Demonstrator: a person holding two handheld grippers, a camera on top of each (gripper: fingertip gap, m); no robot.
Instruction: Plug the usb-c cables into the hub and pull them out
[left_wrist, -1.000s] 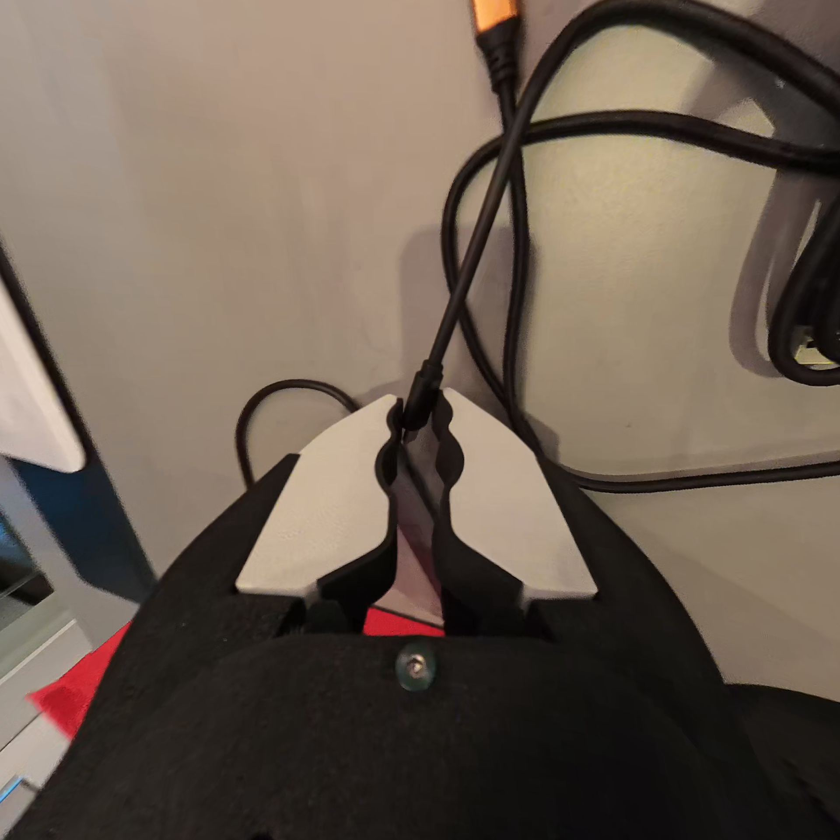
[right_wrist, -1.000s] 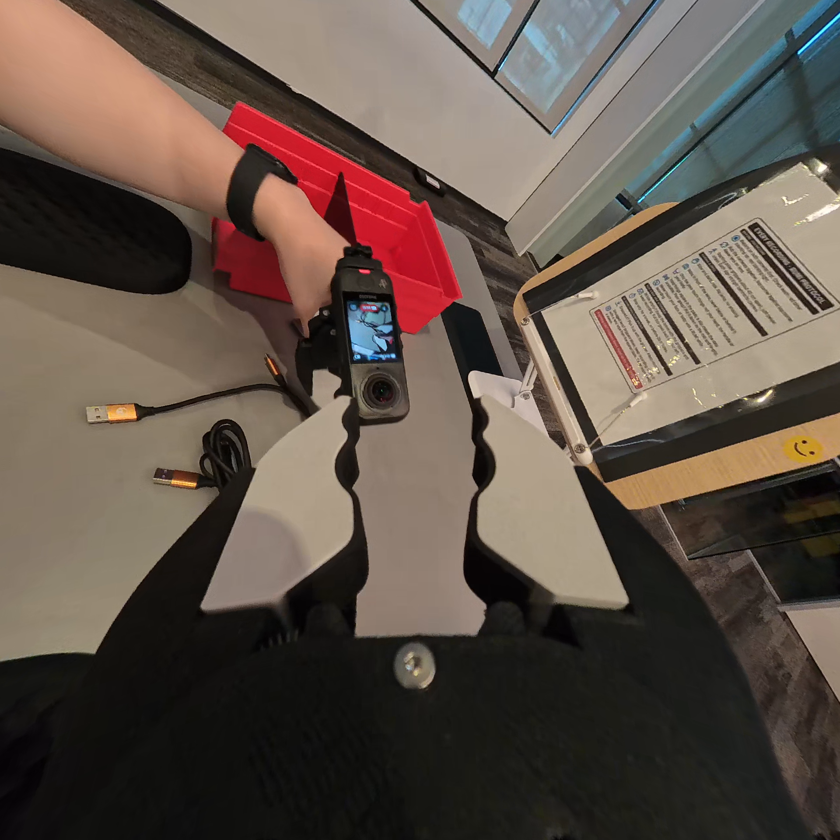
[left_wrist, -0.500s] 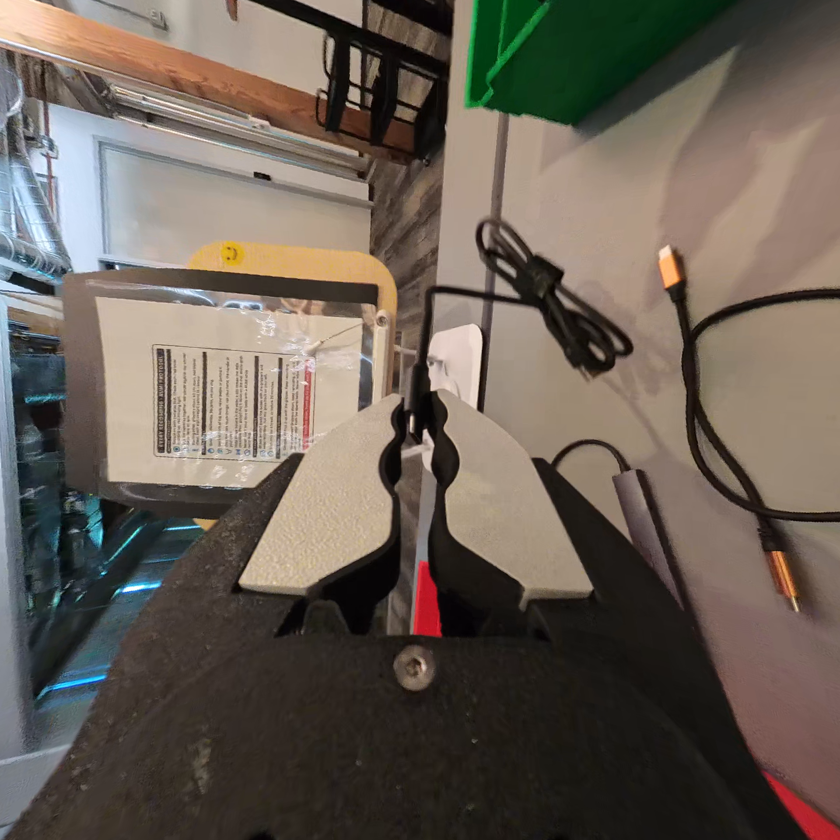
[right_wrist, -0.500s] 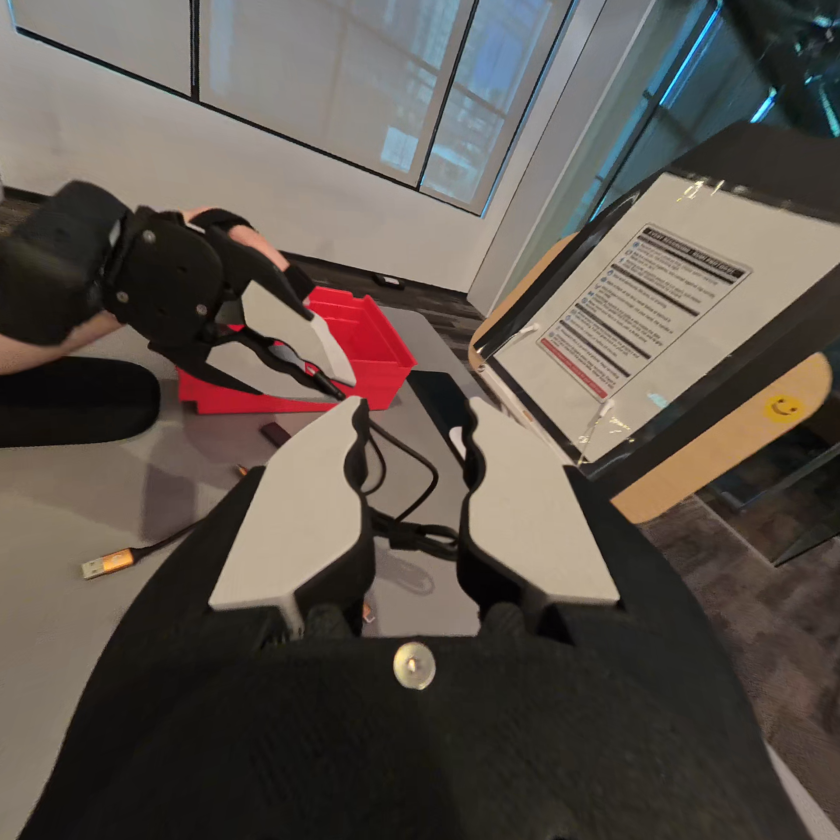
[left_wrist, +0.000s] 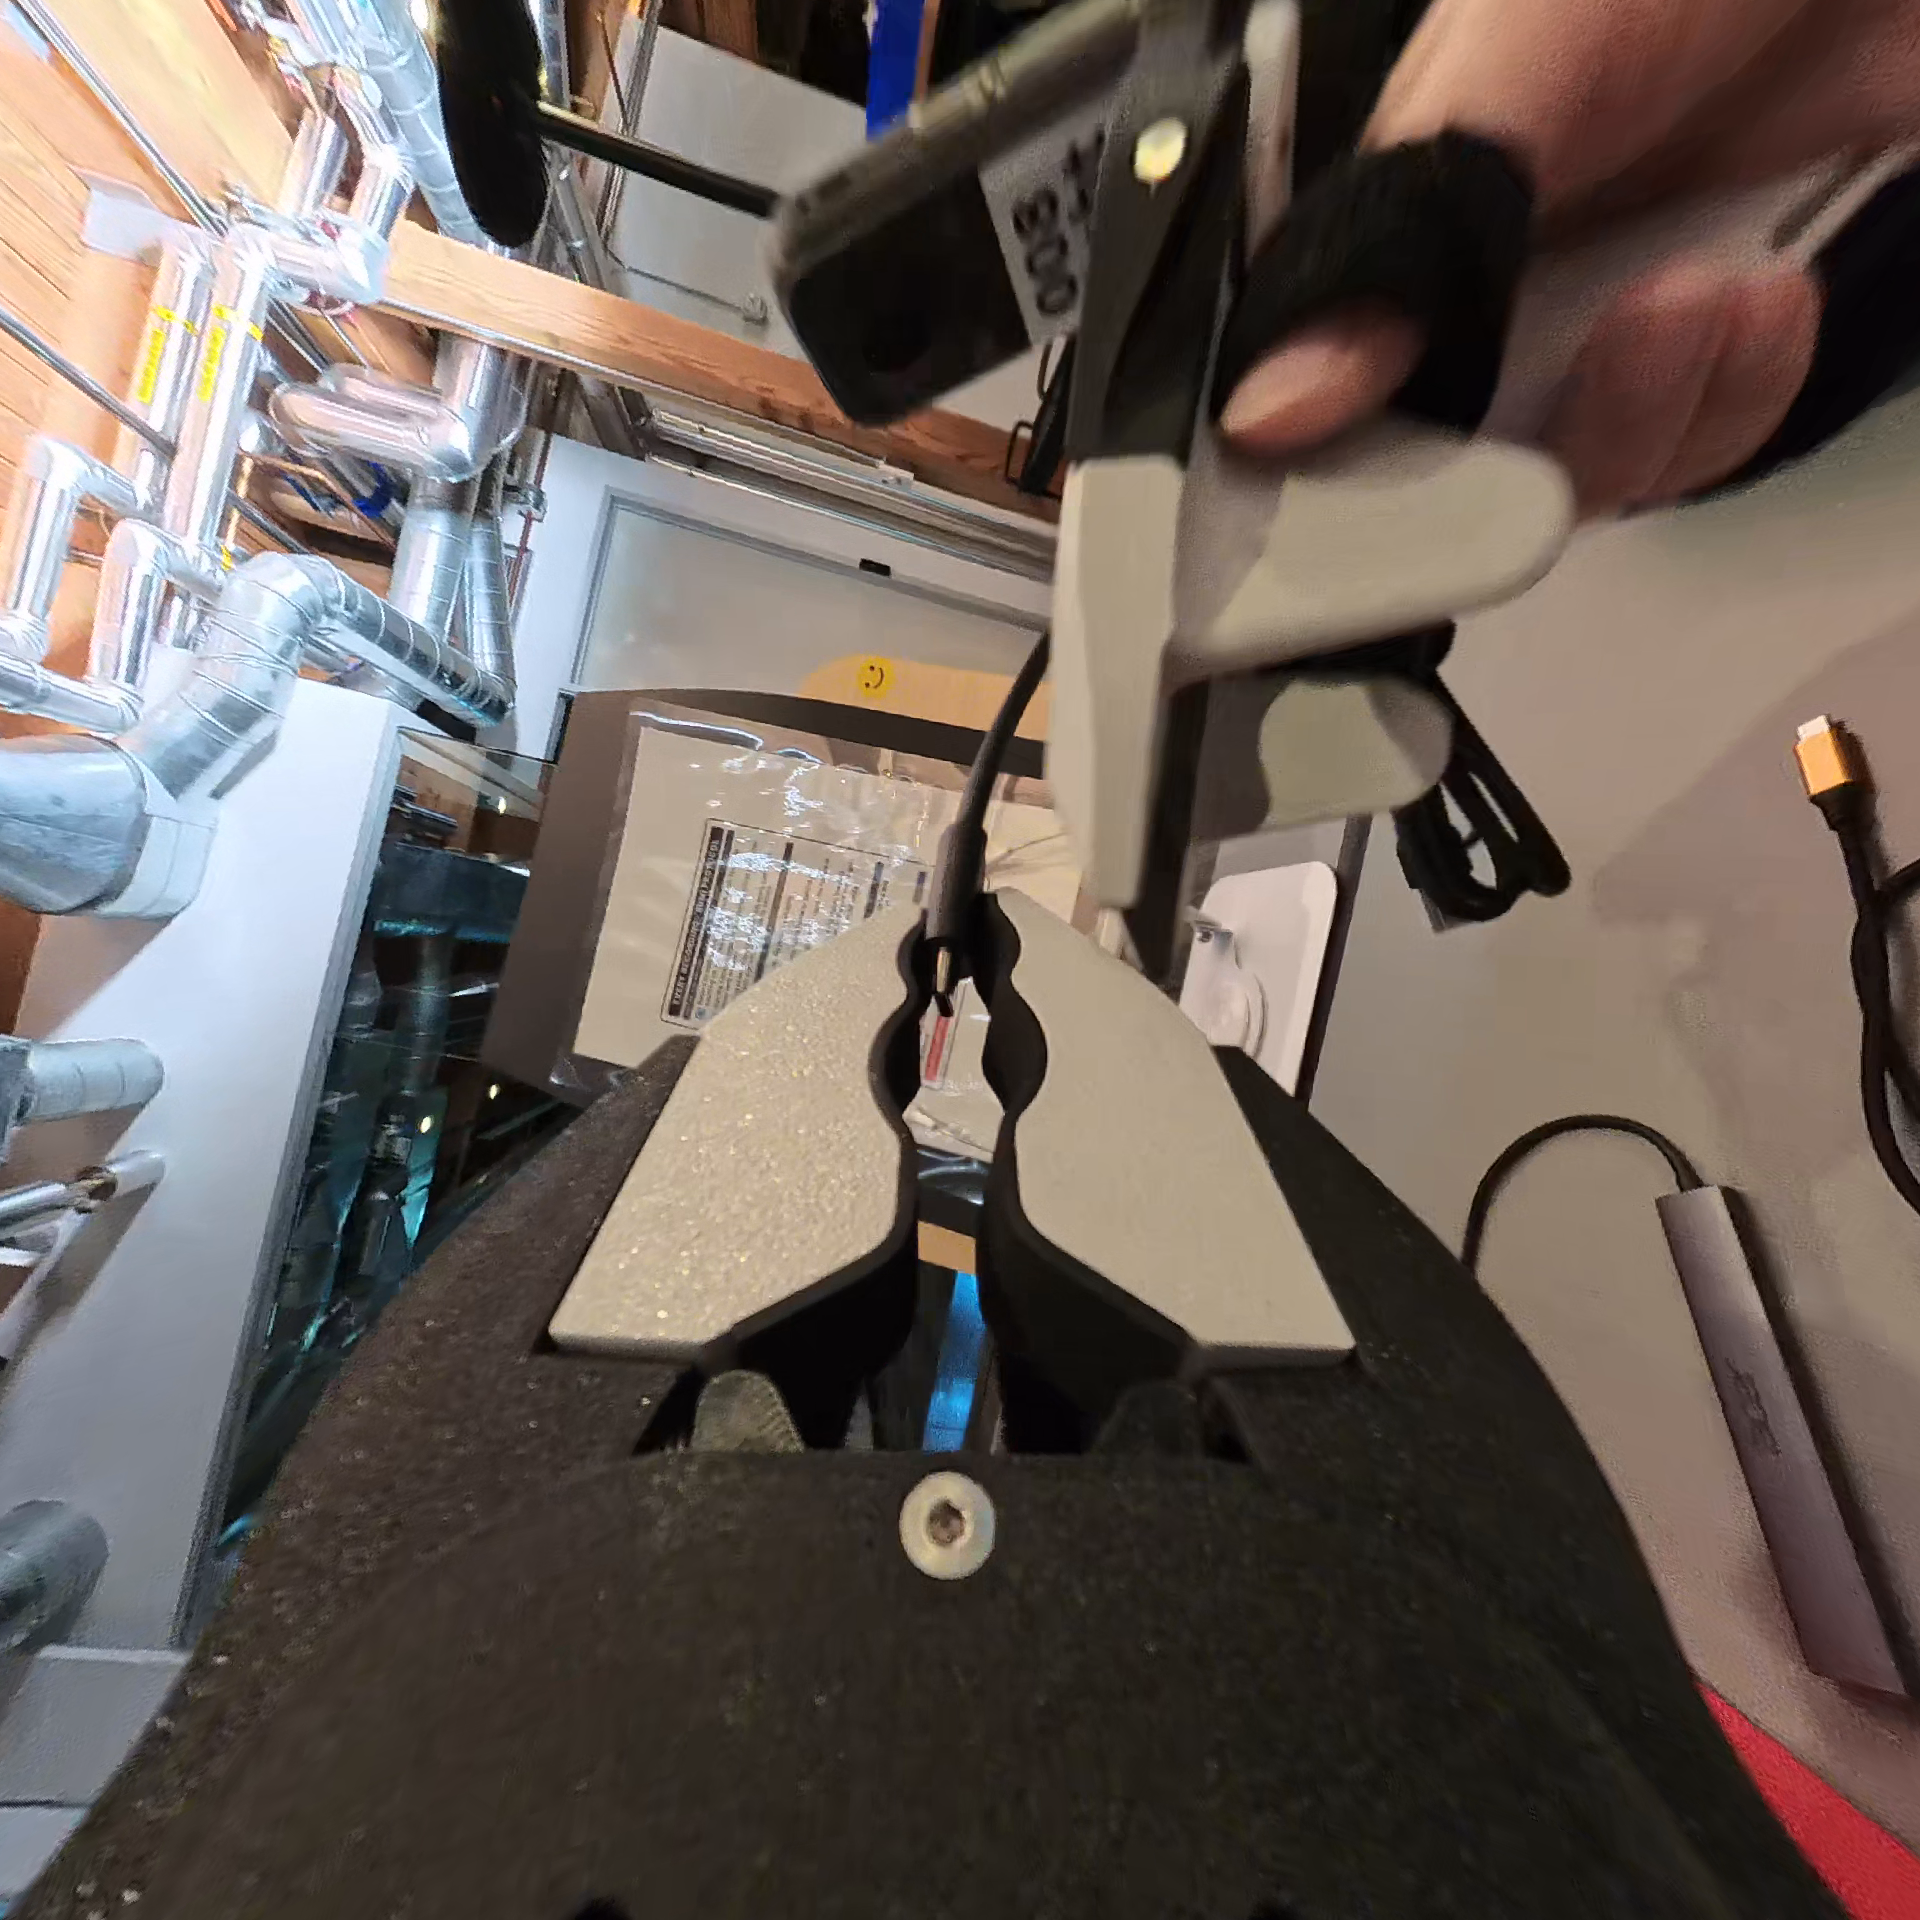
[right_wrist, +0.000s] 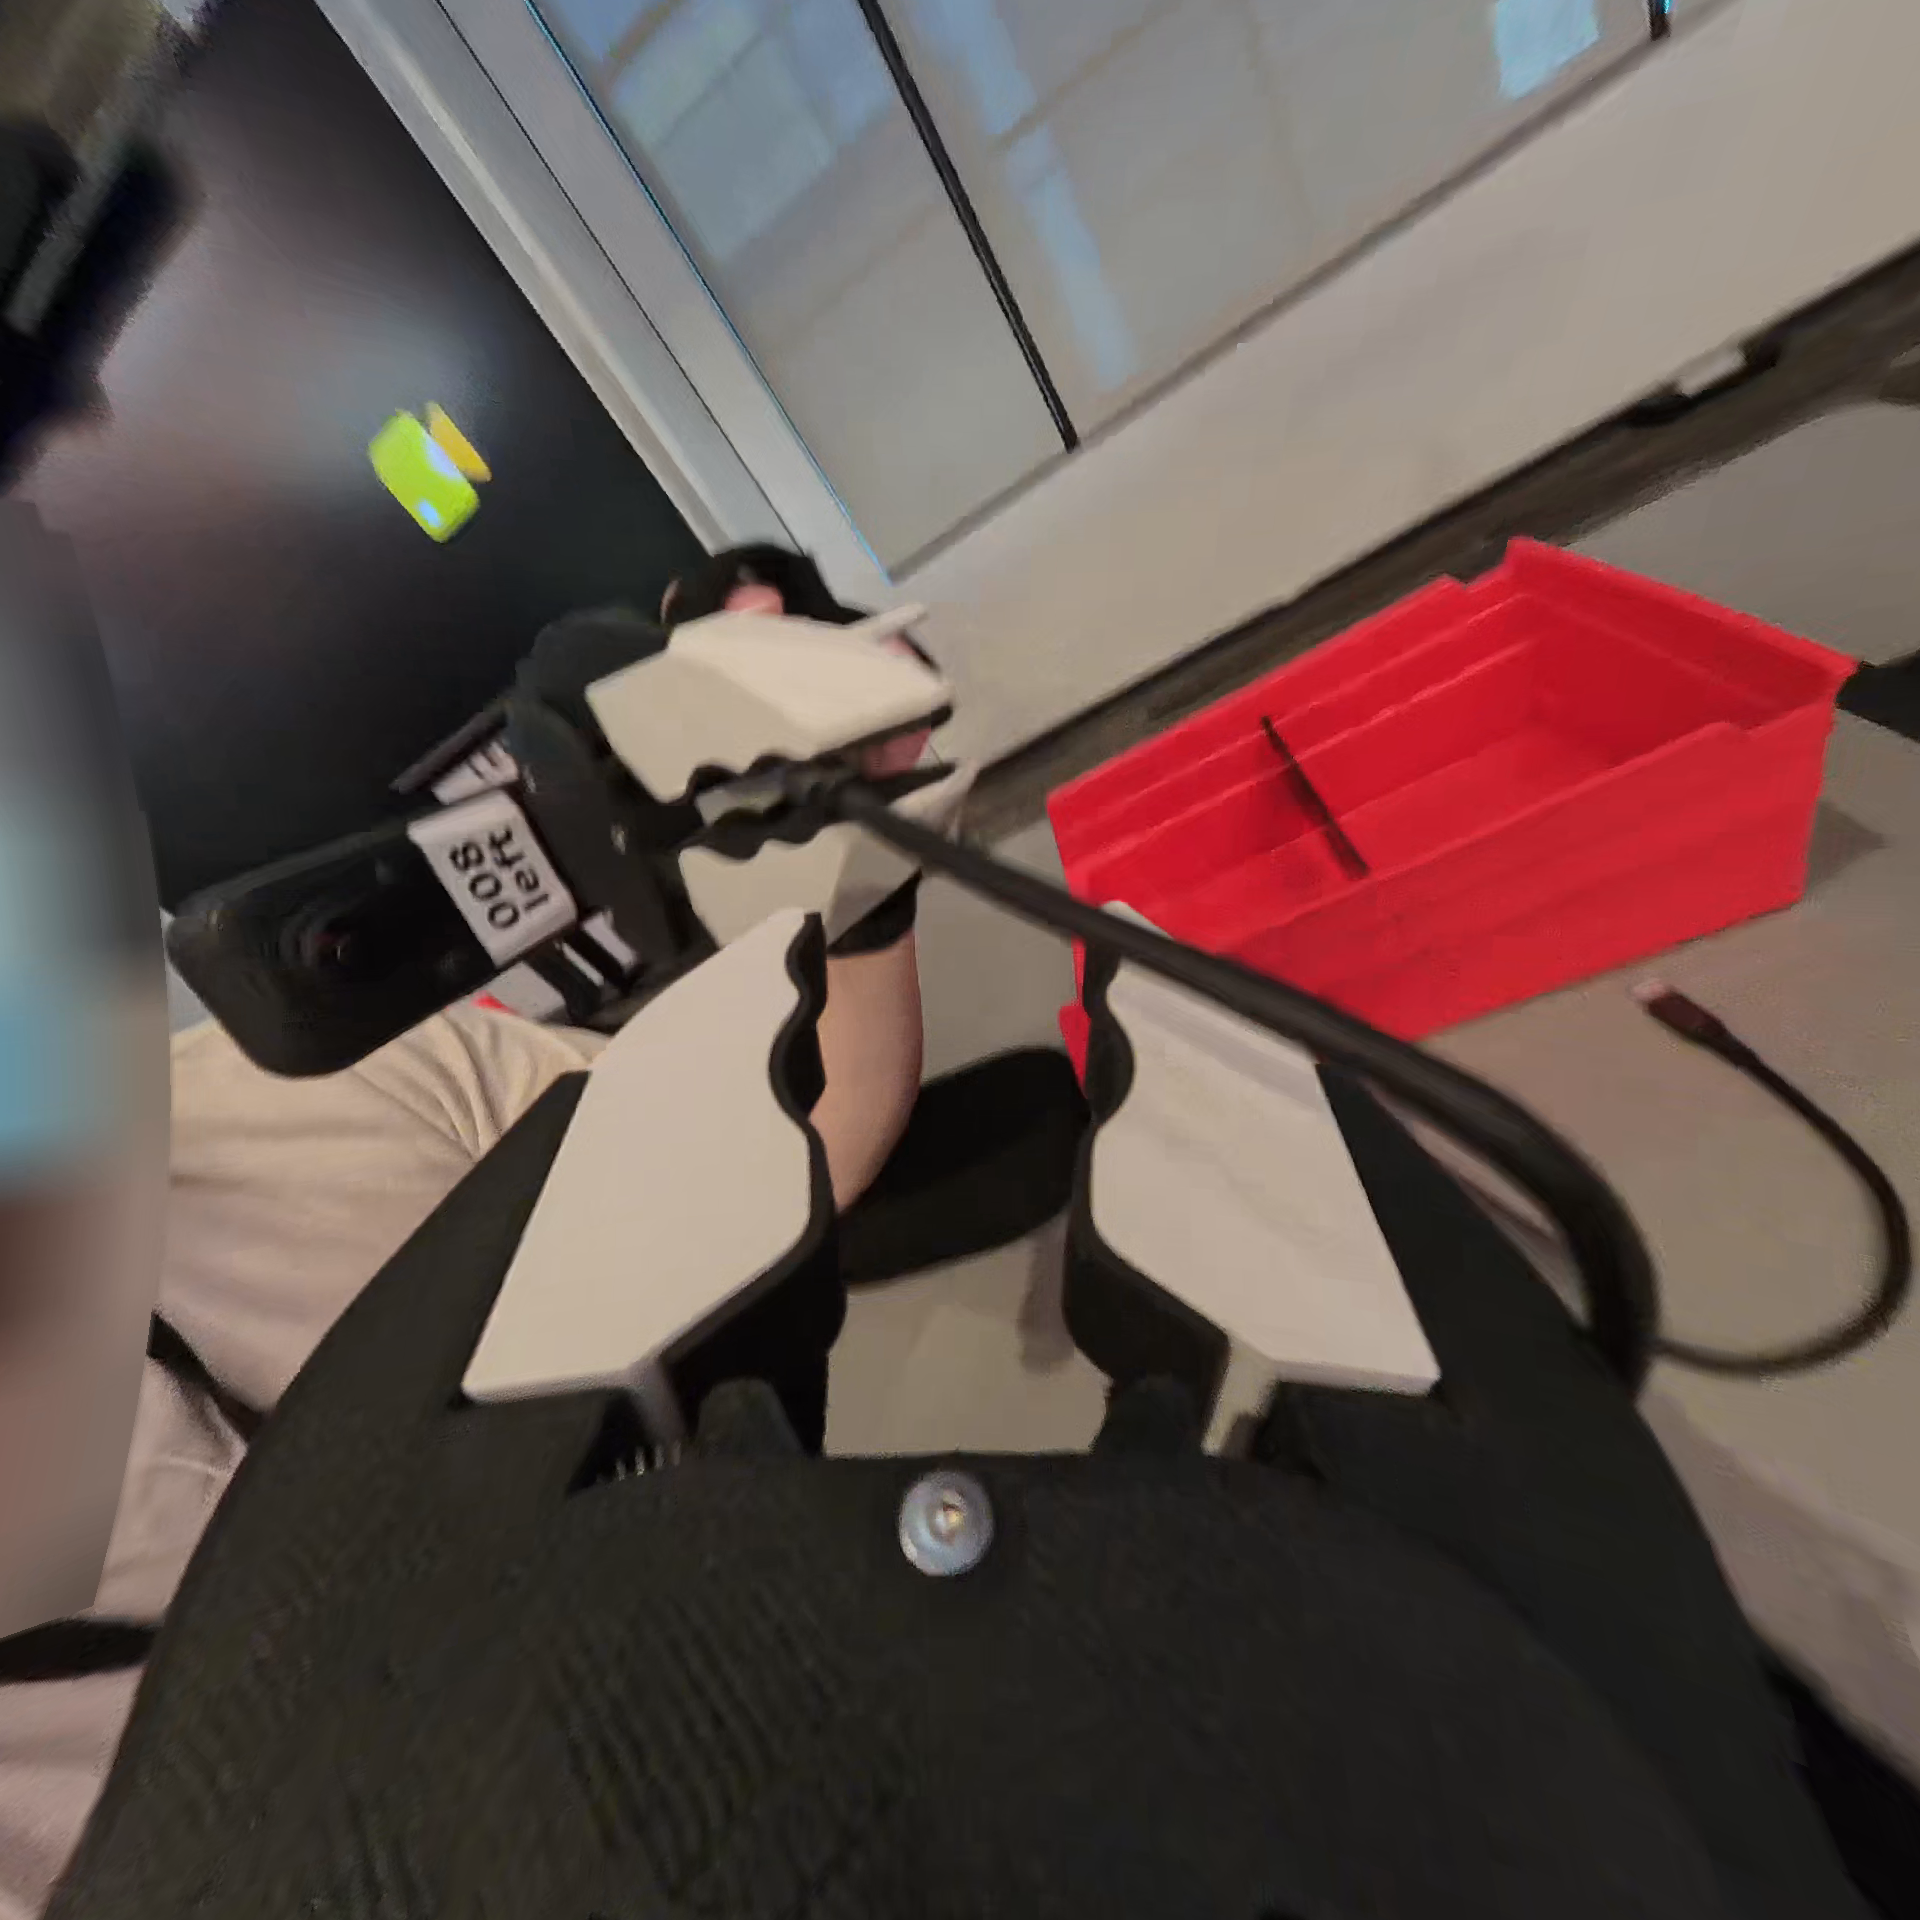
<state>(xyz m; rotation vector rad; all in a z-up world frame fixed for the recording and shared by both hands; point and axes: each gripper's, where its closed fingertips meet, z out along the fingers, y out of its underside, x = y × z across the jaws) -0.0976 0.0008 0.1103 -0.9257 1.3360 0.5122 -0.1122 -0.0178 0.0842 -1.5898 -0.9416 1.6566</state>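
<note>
Between the left gripper's (left_wrist: 961, 940) clenched fingers sits a black usb-c cable's (right_wrist: 1195, 971) rigid plug, the limp cord trailing past the spread-open right gripper (right_wrist: 951, 997).

1. A red bin (right_wrist: 1455, 790) with a thin black divider sits on the grey tabletop (right_wrist: 1662, 1455), far right.
2. A laminated notice sheet (left_wrist: 790, 873) stands on a black-framed board beyond the tabletop's edge.
3. Silver ducts (left_wrist: 239, 582) run along wooden beams, far left.
4. A yellow smiley sticker (left_wrist: 875, 677) sits above the sheet.
</note>
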